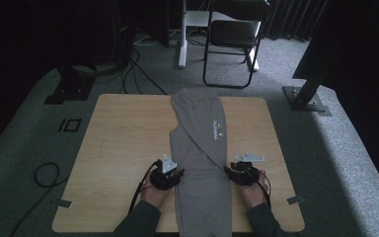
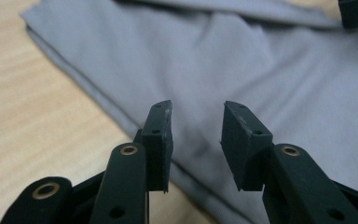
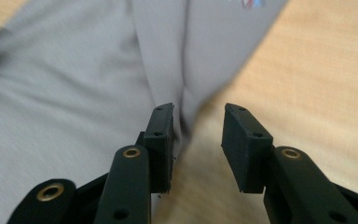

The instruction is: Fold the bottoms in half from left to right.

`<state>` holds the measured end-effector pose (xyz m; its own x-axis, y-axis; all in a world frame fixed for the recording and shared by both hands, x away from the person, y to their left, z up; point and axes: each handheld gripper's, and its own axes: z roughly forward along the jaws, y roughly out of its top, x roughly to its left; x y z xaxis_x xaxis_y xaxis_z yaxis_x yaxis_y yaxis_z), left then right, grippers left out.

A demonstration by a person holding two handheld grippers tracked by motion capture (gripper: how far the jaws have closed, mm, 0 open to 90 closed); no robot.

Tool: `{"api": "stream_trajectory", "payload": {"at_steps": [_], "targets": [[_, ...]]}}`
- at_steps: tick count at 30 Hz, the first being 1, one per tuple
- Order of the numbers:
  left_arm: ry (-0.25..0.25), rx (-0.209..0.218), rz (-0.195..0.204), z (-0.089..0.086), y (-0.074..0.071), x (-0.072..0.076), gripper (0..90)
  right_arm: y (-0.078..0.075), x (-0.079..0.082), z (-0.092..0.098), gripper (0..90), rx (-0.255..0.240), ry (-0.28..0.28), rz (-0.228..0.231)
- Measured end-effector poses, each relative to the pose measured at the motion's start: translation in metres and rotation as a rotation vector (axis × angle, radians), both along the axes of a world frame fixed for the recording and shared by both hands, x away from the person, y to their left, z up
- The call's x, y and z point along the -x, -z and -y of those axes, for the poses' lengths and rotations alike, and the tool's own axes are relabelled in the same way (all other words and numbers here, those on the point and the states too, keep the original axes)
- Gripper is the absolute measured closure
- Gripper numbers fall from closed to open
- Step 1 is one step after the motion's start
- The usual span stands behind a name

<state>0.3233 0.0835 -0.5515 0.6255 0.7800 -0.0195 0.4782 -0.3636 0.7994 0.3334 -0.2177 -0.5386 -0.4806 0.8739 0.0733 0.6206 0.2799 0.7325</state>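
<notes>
A grey garment (image 1: 200, 153) with a small printed logo (image 1: 217, 129) lies folded lengthwise down the middle of the wooden table (image 1: 118, 143), its near end hanging past the front edge. My left gripper (image 1: 177, 174) rests at the garment's left edge, open, with nothing between its jaws; in the left gripper view the grey cloth (image 2: 242, 70) lies just beyond the left gripper (image 2: 196, 126). My right gripper (image 1: 228, 170) sits at the garment's right edge, also open. In the right gripper view the right gripper (image 3: 198, 128) straddles the cloth edge (image 3: 168, 70) and bare wood.
A folding chair (image 1: 232, 39) stands on the carpet beyond the table's far edge. Cables (image 1: 128, 74) trail over the floor at the back left, and a metal stand base (image 1: 306, 98) sits at the back right. Bare tabletop lies on both sides of the garment.
</notes>
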Motion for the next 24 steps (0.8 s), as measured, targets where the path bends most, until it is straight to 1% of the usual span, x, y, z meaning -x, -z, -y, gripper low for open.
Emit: {"api": "stream_trajectory", "payload": {"at_steps": [1,2,3,5,6,7,9,10,11,14,16,17,18,19,20,21,22,23,24], "targets": [[-0.004,0.0,-0.005,0.0,-0.001,-0.004,63.5,-0.003,-0.002,-0.003,63.2,-0.009,-0.012,0.015],[-0.011,-0.009,-0.001,0.001,-0.001,-0.009,63.5,-0.007,-0.005,-0.008,62.9,-0.018,-0.03,0.024],[-0.019,-0.014,0.006,0.002,-0.001,-0.015,63.5,-0.009,-0.009,-0.013,62.9,-0.014,-0.052,0.039],[-0.035,-0.029,0.0,0.004,0.0,-0.027,63.8,-0.012,-0.02,-0.027,62.8,0.001,-0.097,0.058],[-0.042,-0.04,0.0,0.005,0.0,-0.032,64.0,-0.011,-0.027,-0.034,62.8,0.012,-0.123,0.058],[-0.047,-0.05,0.005,0.005,0.0,-0.037,64.2,-0.011,-0.035,-0.042,62.8,0.028,-0.136,0.058],[-0.065,-0.071,0.018,0.006,-0.001,-0.045,64.9,-0.012,-0.049,-0.055,62.1,0.041,-0.15,0.053],[-0.065,-0.071,0.018,0.006,-0.001,-0.045,65.5,-0.013,-0.056,-0.062,60.7,0.045,-0.161,0.052],[-0.079,-0.083,0.028,0.005,-0.001,-0.053,66.5,-0.014,-0.062,-0.068,59.3,0.071,-0.17,0.06],[-0.095,-0.109,0.013,0.005,0.001,-0.061,67.1,-0.011,-0.08,-0.084,54.8,0.114,-0.175,0.064],[-0.095,-0.122,0.003,0.006,0.003,-0.062,69.8,-0.004,-0.09,-0.09,54.6,0.152,-0.175,0.049],[-0.095,-0.122,0.003,0.006,0.003,-0.062,70.8,0.0,-0.094,-0.092,54.7,0.173,-0.173,0.039],[-0.093,-0.132,0.012,0.008,0.003,-0.061,71.8,0.002,-0.096,-0.093,57.0,0.19,-0.17,0.031],[-0.092,-0.134,0.012,0.008,0.004,-0.061,72.7,0.004,-0.097,-0.092,64.1,0.208,-0.16,0.035],[-0.092,-0.134,0.012,0.008,0.004,-0.061,73.0,0.004,-0.097,-0.092,64.1,0.208,-0.16,0.035],[-0.094,-0.136,0.013,0.009,0.004,-0.061,73.0,0.002,-0.1,-0.082,75.8,0.172,-0.119,0.024],[-0.094,-0.139,0.014,0.009,0.004,-0.06,73.0,0.002,-0.1,-0.082,75.8,0.172,-0.119,0.024],[-0.095,-0.14,0.014,0.009,0.004,-0.06,73.0,0.0,-0.104,-0.066,82.0,0.139,-0.067,0.011],[-0.096,-0.137,0.012,0.009,0.004,-0.061,73.0,-0.001,-0.107,-0.058,83.4,0.136,-0.041,0.007]]}}
